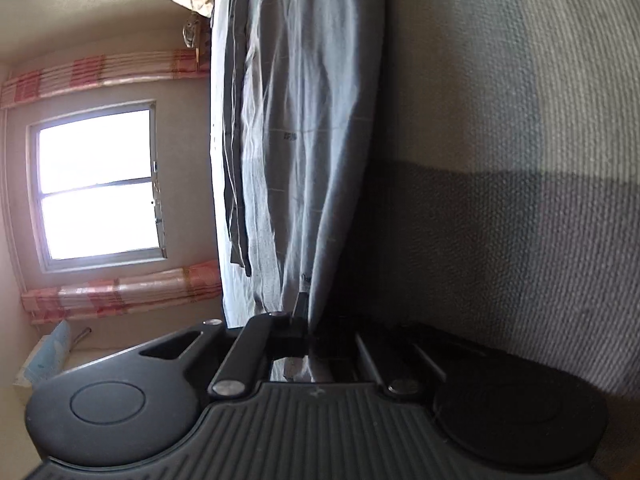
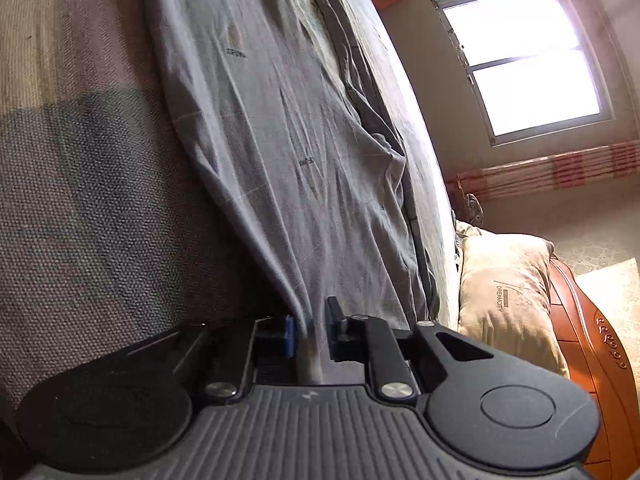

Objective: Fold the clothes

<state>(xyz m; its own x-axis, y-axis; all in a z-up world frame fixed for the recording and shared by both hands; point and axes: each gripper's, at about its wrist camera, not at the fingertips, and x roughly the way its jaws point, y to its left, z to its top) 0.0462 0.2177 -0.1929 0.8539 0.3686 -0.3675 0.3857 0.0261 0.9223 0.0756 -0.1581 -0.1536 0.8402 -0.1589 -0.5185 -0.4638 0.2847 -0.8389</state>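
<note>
**Q:** Where's the garment, and are both sides clamped?

**A:** My left gripper [image 1: 310,320] pinches the grey garment [image 1: 304,152] at the lower centre; it runs up the frame over the bed. My right gripper [image 2: 310,328] is clamped on it too [image 2: 280,152] — thin bites, so a hard tug could slip it.

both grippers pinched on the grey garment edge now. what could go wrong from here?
1. The left gripper and right gripper each pinch only a thin bunched edge of the grey garment; it could slip out when lifted.
2. The cloth is already wrinkled, so creases may get folded in.
3. A darker garment lies alongside and may drag.
</note>
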